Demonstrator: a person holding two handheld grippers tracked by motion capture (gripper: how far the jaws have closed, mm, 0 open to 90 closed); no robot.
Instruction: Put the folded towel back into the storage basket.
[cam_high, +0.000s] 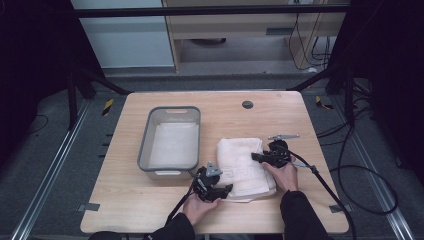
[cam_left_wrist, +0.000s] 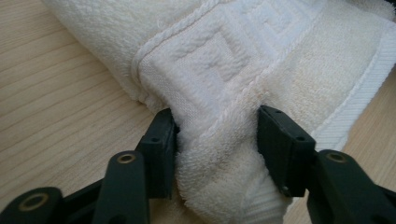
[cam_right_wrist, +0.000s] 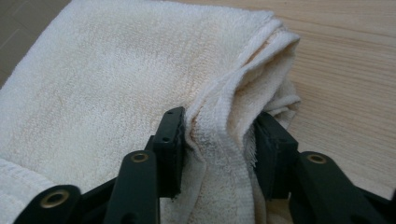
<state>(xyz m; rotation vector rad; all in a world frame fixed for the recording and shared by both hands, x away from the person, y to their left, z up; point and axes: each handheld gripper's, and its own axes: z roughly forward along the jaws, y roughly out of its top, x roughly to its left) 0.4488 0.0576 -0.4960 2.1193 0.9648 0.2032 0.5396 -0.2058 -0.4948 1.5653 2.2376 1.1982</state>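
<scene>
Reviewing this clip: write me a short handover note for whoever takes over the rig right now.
Left gripper: jaws pinch a bunched fold at the near left edge of the folded towel.
Right gripper: jaws pinch the layered edge on the towel's right side.
The towel lies on the table, just right of the grey bin.
Done: both grips look set.
Left: probably lift the towel and move it, perhaps into the bin.
</scene>
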